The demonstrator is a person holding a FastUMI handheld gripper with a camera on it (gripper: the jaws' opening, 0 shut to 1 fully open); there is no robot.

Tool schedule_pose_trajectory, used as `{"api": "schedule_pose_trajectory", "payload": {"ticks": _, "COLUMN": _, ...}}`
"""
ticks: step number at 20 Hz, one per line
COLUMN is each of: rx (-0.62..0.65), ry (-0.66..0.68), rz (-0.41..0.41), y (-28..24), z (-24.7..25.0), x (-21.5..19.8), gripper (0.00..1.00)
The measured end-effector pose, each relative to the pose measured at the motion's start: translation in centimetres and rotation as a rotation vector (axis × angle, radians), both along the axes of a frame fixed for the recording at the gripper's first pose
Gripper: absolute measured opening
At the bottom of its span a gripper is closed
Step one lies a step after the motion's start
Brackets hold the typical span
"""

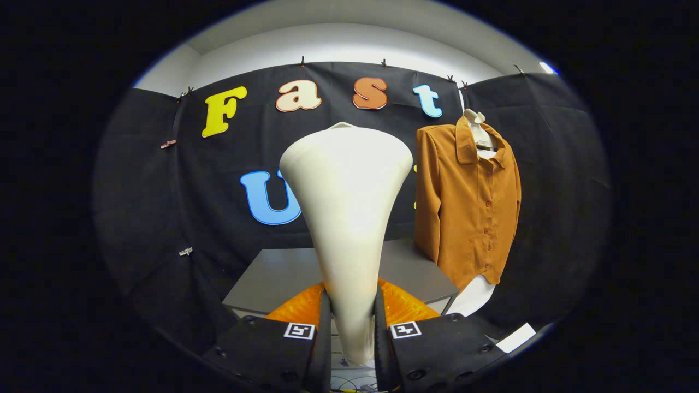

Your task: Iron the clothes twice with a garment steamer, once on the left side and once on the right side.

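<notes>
1. The gripper (352, 322) is closed on the garment steamer (347, 218); its 2 fingers press on the narrow handle from either side.
2. The garment steamer stands upright between the fingers, its cream body widening upward into a broad head.
3. The shirt (467, 207), a brown button-front with long sleeves, hangs on a pale hanger (480, 134) to the right of the garment steamer and beyond it, against the black cloth wall (164, 218).
4. The gap between the garment steamer and the shirt is plain; the 2 do not touch.
5. A grey surface (273, 278) lies behind the garment steamer's lower part, and the shirt's hem hangs just above its right corner.
6. A white cloth (474, 297) shows below the shirt's hem.
</notes>
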State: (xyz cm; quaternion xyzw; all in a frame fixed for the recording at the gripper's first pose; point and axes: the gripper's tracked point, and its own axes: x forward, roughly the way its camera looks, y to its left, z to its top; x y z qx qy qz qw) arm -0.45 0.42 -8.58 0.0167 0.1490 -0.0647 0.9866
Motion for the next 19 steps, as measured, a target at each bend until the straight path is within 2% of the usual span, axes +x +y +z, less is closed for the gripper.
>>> {"api": "schedule_pose_trajectory", "payload": {"ticks": 19, "rx": -0.032, "ry": -0.043, "rz": -0.003, "y": 0.31, "z": 0.73, "x": 0.6, "gripper": 0.35}}
